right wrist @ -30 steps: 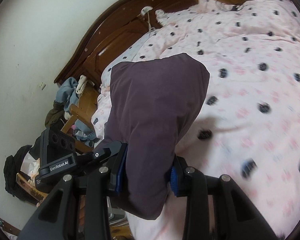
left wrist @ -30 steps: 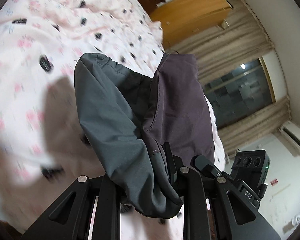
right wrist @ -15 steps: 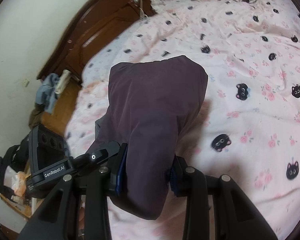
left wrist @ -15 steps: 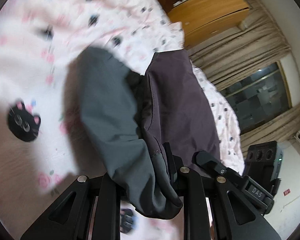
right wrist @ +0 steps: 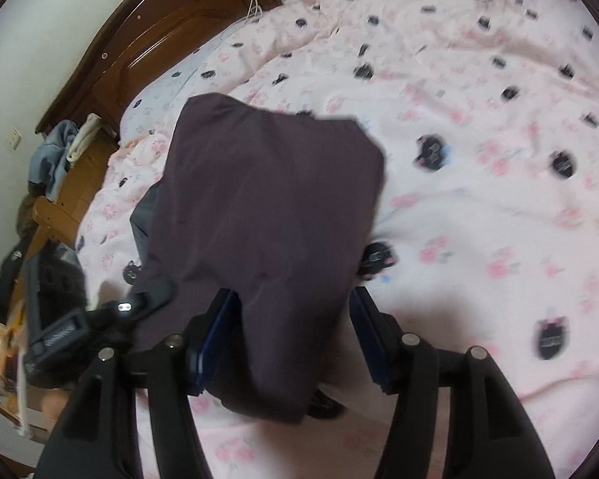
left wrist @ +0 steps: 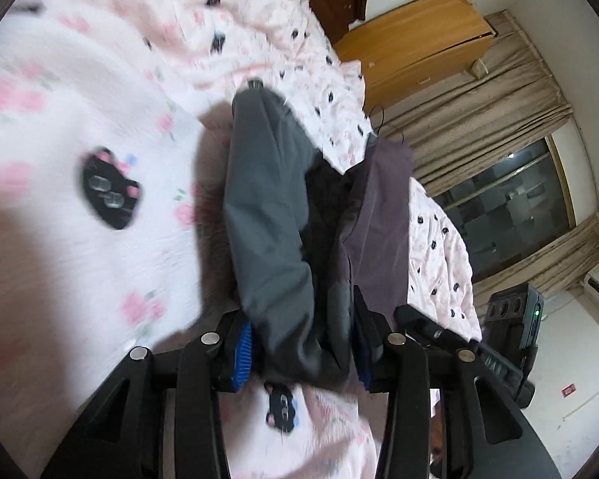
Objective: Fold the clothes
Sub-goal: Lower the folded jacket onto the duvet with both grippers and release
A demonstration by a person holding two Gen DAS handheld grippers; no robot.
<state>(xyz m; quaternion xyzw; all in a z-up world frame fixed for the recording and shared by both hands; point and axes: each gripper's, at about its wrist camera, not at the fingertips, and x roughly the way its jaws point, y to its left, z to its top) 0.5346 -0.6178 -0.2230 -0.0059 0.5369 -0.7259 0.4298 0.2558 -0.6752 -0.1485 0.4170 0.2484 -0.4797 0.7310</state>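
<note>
1. Your left hand-held gripper (left wrist: 301, 349) has its jaws spread with the grey end of the garment (left wrist: 271, 215) bunched between them. The blue pads (left wrist: 243, 353) look barely in contact, so the cloth may already be slipping free. If you lift now, that end could drop out unevenly.

2. Your right hand-held gripper (right wrist: 291, 353) is in the same position: jaws parted around the purple-brown panel (right wrist: 267, 207), with a visible gap on the right-hand side. I judge it as loosened, not clamped.

3. The garment sits on the bed (right wrist: 479, 199), folded into a compact bundle. The purple-brown layer lies over the grey one, between the two grippers.

4. The main risk is snagging. Pull either gripper back at an angle and a pad could catch the top layer, dragging the fold open.

5. The quilt is soft and rumpled, so the bundle may sag or slide once you leave it.

6. Both views are motion-blurred. Moving this fast near loose cloth makes a catch more likely.
</note>
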